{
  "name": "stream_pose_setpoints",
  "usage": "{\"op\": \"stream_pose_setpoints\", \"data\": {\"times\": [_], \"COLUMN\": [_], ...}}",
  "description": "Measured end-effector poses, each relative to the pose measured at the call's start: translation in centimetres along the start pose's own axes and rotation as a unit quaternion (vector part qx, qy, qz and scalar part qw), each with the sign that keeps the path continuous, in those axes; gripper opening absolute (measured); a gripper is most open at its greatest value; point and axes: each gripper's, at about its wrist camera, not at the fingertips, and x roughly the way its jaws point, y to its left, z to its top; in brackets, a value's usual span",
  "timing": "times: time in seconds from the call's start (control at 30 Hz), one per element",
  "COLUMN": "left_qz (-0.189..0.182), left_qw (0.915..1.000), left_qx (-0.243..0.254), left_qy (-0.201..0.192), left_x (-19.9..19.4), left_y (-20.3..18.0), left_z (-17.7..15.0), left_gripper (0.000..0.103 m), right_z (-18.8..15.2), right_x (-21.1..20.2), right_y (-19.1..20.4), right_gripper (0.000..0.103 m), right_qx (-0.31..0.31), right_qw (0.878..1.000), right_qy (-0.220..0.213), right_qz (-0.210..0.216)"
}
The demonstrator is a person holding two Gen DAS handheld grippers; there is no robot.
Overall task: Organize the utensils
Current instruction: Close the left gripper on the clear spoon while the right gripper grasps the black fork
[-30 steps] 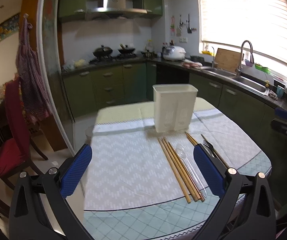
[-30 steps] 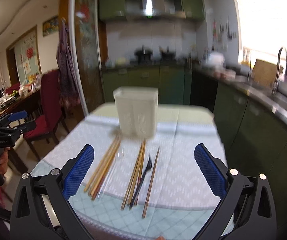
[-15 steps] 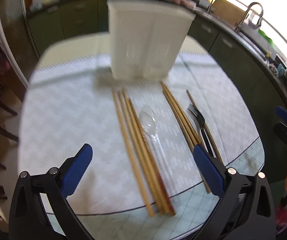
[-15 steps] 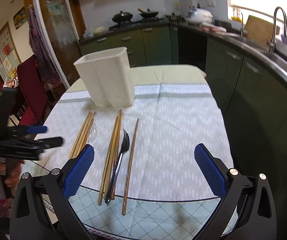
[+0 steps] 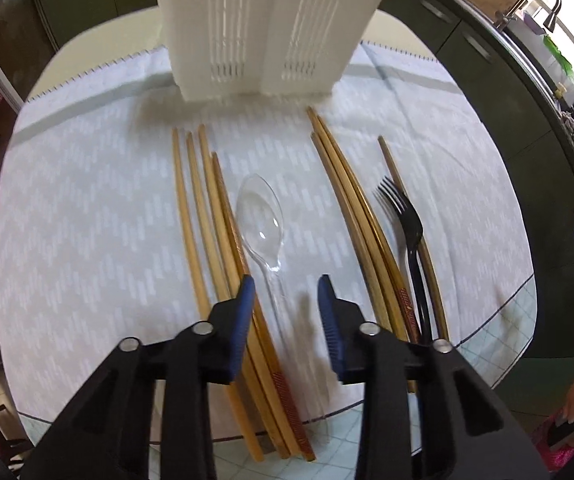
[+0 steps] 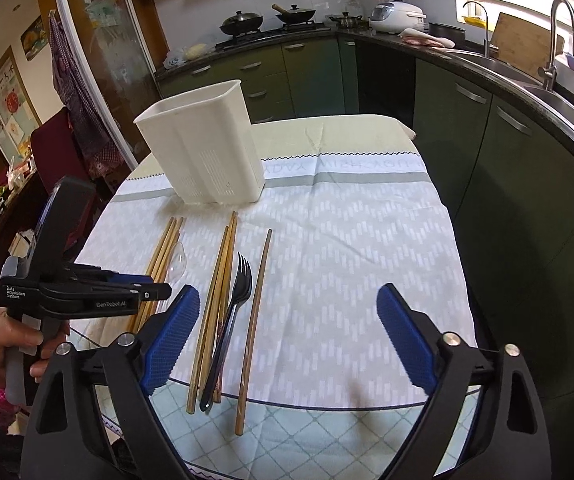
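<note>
A white slotted utensil holder stands at the far side of the table. In front of it lie wooden chopsticks, a clear plastic spoon and a black fork. My left gripper is low over the spoon's handle, its jaws half closed on either side of it with a gap left. It also shows in the right wrist view. My right gripper is wide open and empty above the table's near edge.
The table carries a pale patterned cloth. Green kitchen cabinets and a sink counter run along the right. A red chair stands to the left of the table.
My left gripper has dropped down and forward to the clear spoon, and its jaws have narrowed around the handle. My right gripper has tilted down and stays wide open.
</note>
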Motion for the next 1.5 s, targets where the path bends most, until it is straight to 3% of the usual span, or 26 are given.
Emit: {"op": "stream_pose_setpoints", "data": {"times": [0.13,0.37,0.5,0.63,0.77,0.93,1.07,1.3,1.37,1.43,1.5], "left_qz": [0.008,-0.004,0.003,0.004,0.002,0.003,0.010,0.002,0.003,0.004,0.002], "left_qw": [1.0000,0.9999,0.9997,0.9997,0.9997,0.9998,0.9999,0.9999,0.9999,0.9999,0.9999], "left_qx": [0.000,0.001,-0.007,-0.006,-0.012,-0.010,0.005,0.010,0.012,0.015,0.015], "left_qy": [0.002,0.013,0.023,0.023,0.022,0.015,0.008,0.008,0.006,0.005,0.003], "left_x": [0.6,1.0,1.8,2.3,2.3,2.2,2.2,2.1,1.9,1.9,1.9], "left_y": [-0.4,-1.0,-0.8,-1.0,-0.9,-0.4,-0.7,-0.4,0.0,0.0,-0.1], "left_z": [0.3,0.6,1.1,1.3,1.2,1.5,1.4,1.4,1.0,1.0,1.0], "left_gripper": [0.030,0.025,0.011,0.011,0.011,0.012,0.012,0.012,0.012,0.012,0.012], "right_z": [0.3,0.5,0.6,0.7,0.7,0.4,0.2,1.6,2.0,2.2,2.3], "right_x": [1.0,2.1,2.1,2.5,4.0,7.0,9.9,12.2,12.7,13.4,13.5], "right_y": [0.6,0.8,0.9,1.3,2.1,3.4,3.7,4.6,4.8,5.0,5.1], "right_gripper": [0.058,0.056,0.056,0.056,0.056,0.037,0.033,0.028,0.024,0.012,0.009], "right_qx": [-0.017,-0.028,-0.030,-0.036,-0.042,-0.042,-0.020,-0.015,-0.020,-0.026,-0.034], "right_qw": [1.000,0.999,0.999,0.999,0.996,0.987,0.979,0.979,0.979,0.979,0.980], "right_qy": [0.016,0.032,0.030,0.039,0.073,0.131,0.173,0.191,0.196,0.199,0.195], "right_qz": [-0.017,-0.007,-0.003,0.006,0.040,0.081,0.102,0.067,0.056,0.042,0.031]}}
